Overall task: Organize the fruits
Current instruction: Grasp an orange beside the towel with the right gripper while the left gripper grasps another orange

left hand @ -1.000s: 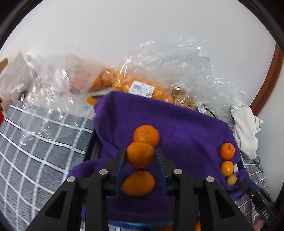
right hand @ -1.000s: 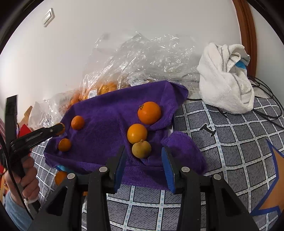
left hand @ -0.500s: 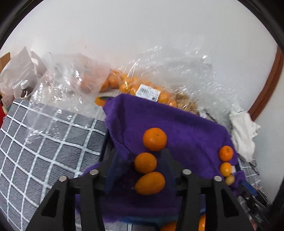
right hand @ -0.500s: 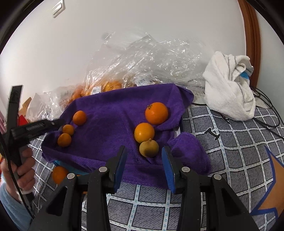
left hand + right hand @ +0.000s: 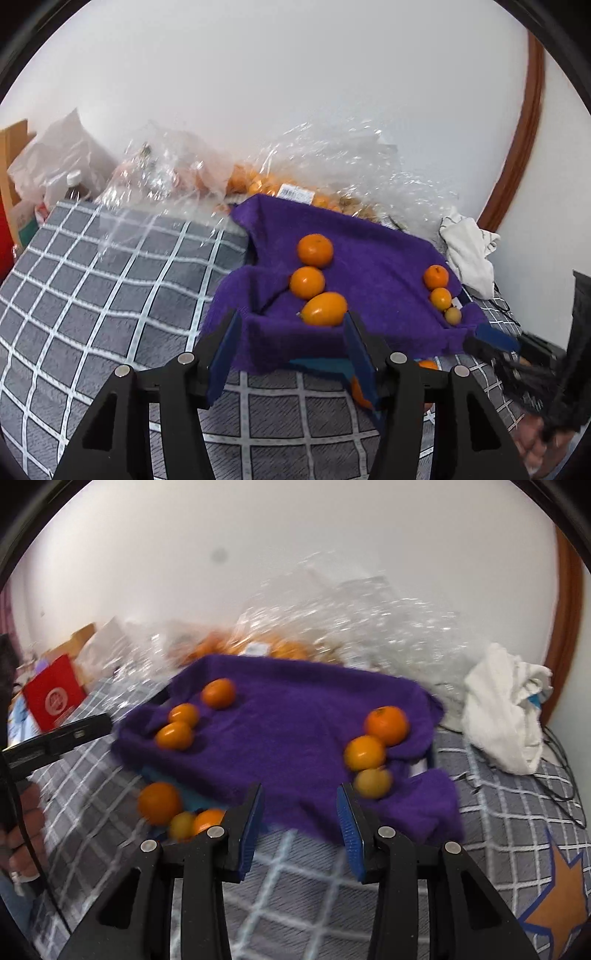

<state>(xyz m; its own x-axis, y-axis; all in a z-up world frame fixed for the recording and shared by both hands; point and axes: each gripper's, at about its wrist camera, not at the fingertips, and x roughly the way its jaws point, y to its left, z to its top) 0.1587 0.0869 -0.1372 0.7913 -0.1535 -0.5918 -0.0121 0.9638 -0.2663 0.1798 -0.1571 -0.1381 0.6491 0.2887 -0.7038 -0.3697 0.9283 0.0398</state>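
Note:
A purple towel (image 5: 369,266) lies over a tray on the checked cloth. On its left side three orange fruits stand in a row: a round one (image 5: 315,250), a middle one (image 5: 307,282) and an oval one (image 5: 324,308). On its right side stand an orange (image 5: 436,277), a smaller one (image 5: 440,298) and a yellowish one (image 5: 453,315). My left gripper (image 5: 291,341) is open and empty, just short of the oval fruit. My right gripper (image 5: 299,818) is open and empty at the towel's (image 5: 295,720) front edge. Three loose fruits (image 5: 159,802) lie left of it.
Clear plastic bags (image 5: 280,184) with more oranges lie behind the towel against the white wall. A white cloth (image 5: 509,709) sits at the right. A red box (image 5: 53,698) and paper bags are at the far left. Cables run at the right.
My left gripper has let go of the middle orange, opened and pulled back from the towel. My right gripper has moved back and to the left; its view is blurred.

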